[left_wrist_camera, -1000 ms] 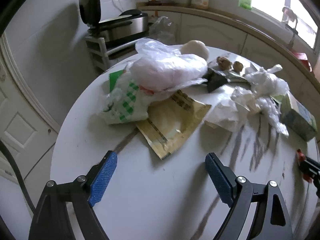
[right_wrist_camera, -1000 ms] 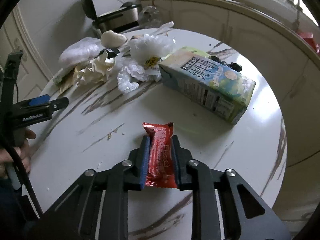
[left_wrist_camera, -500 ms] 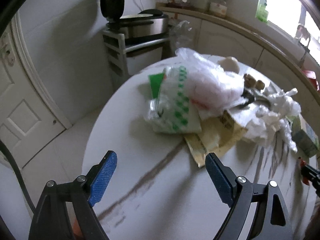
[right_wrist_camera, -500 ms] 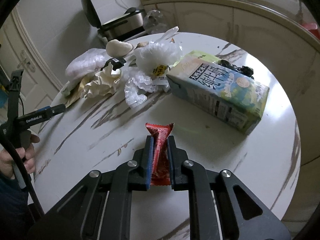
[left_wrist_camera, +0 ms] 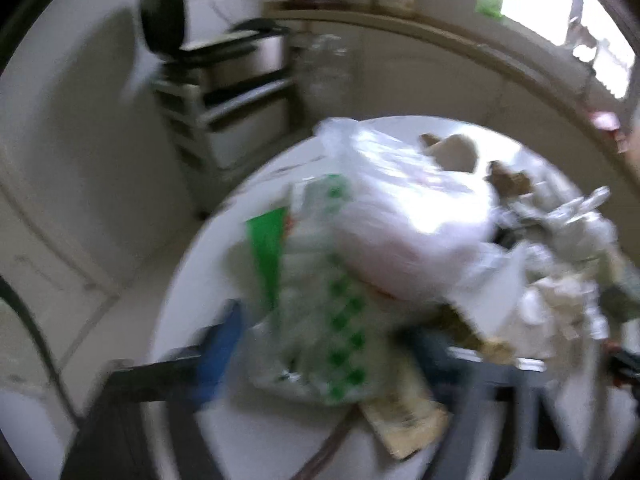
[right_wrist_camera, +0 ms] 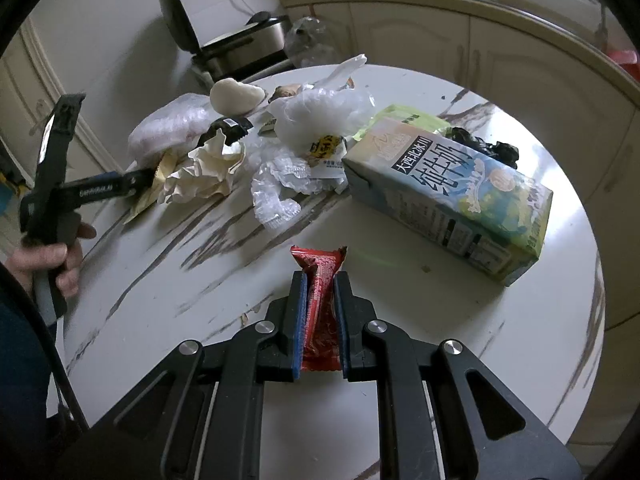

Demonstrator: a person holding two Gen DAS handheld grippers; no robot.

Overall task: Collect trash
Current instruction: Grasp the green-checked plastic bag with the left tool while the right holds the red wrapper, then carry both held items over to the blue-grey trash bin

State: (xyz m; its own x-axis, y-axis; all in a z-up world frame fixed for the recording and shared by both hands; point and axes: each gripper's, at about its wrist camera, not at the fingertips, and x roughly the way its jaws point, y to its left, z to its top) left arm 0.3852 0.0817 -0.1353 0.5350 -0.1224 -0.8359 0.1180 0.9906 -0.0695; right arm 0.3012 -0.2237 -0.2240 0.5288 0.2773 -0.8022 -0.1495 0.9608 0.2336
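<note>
a round marble table (right_wrist_camera: 400,420) lies bare across its near half, open to approach from the near edge. a milk carton (right_wrist_camera: 460,200) on its side blocks the right, leaving a clear lane between it and crumpled paper (right_wrist_camera: 208,172). plastic wrap (right_wrist_camera: 280,188) and a white bag (right_wrist_camera: 320,116) crowd the far middle. at the left edge, a green-checked bag (left_wrist_camera: 328,308) and bulging plastic bag (left_wrist_camera: 408,216) bar the way.

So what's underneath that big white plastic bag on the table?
The white plastic bag lies on a green-checked bag, which overlaps a tan wrapper on the table. The left gripper is closing around the checked bag. Anything deeper is covered.
</note>
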